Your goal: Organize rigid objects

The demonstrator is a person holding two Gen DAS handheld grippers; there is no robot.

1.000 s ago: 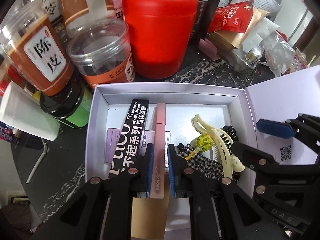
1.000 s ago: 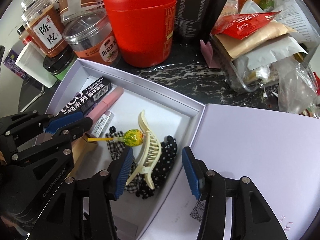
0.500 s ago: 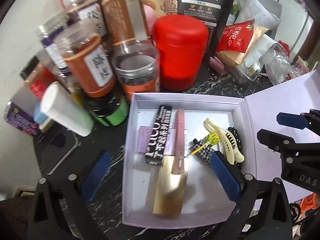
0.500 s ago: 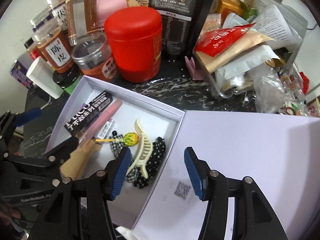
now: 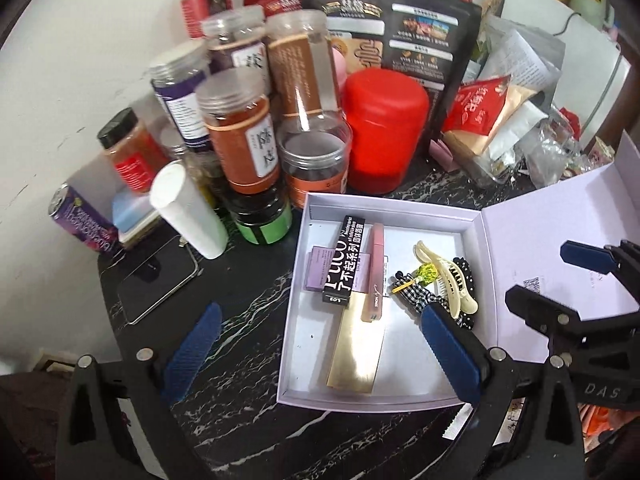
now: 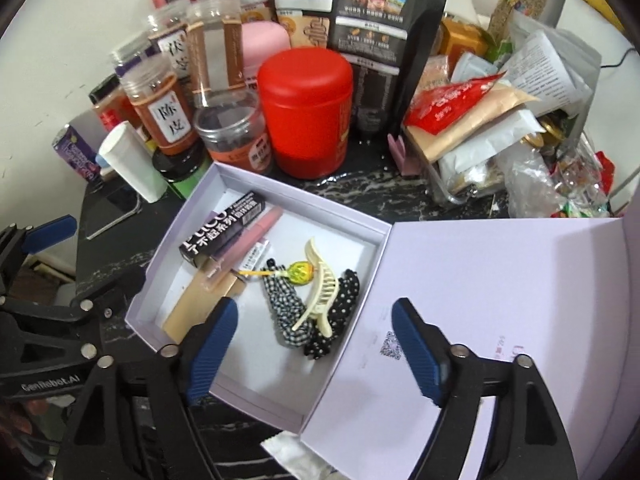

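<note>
"PUCO" on the black carton [image 5: 343, 261], "陈皮" on a jar label [image 6: 170, 117] (a QR code [image 6: 389, 344] nearby)

Both wrist views are evenly and brightly lit by soft light, with only faint shadows inside the open box [image 5: 384, 210] — a hot glare patch sits on the gold card [image 5: 354, 354]. Fisheye distortion bends the edges into black corners; the jars [image 5: 236, 120] at upper left look slightly blurred.

A black marble-veined tabletop [image 5: 256, 312] stands against a scuffed white wall [image 5: 60, 80].
</note>
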